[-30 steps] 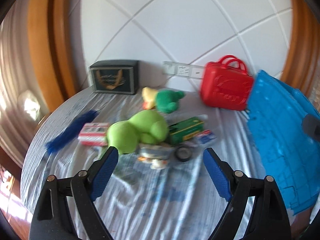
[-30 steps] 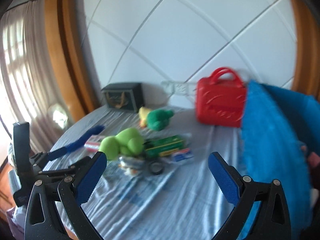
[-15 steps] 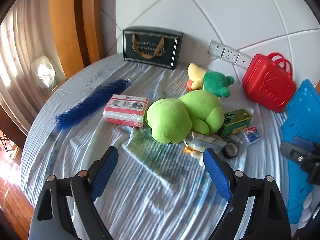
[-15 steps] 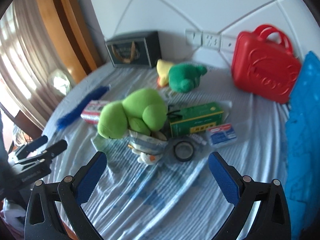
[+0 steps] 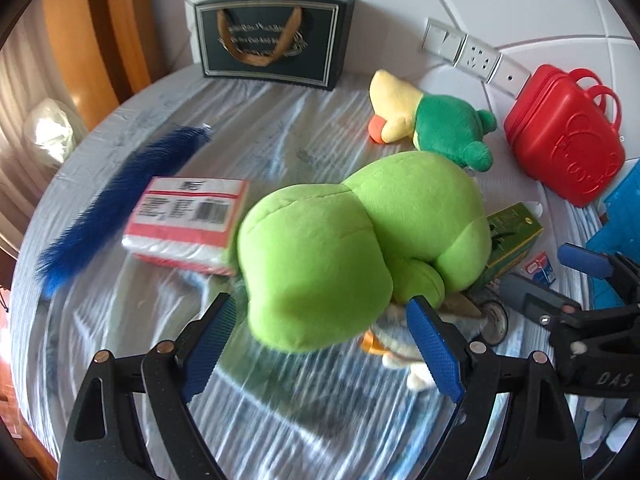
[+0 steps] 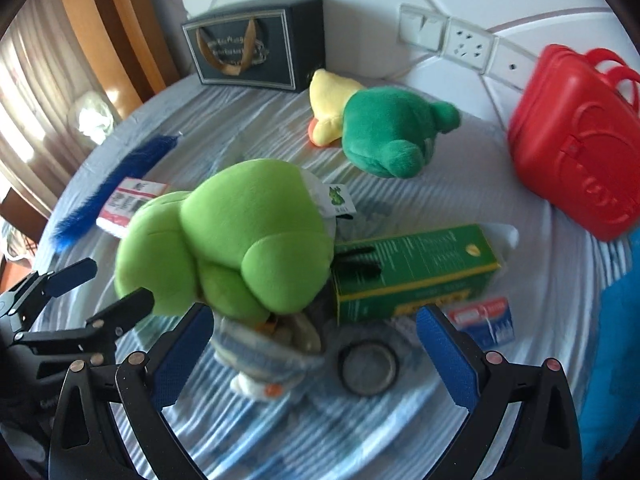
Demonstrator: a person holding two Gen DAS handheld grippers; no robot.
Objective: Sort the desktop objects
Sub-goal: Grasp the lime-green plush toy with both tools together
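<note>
with left tool (image 5: 318, 338) wide open and empty, right tool (image 6: 314, 350) likewise, best to straddle the lime plush (image 5: 360, 248) mid-bench (image 5: 280, 420), then close gently around its bulk.

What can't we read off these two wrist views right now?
- Small toy under the lime green plush: mostly covered in both views, blurred.
- Green box: near end hidden by the plush in the left view; print blurred in the right view.
- Blue mat: cut off by the frame edge in both views.
- Tape roll: mostly hidden in the left view behind the left gripper's finger.
</note>
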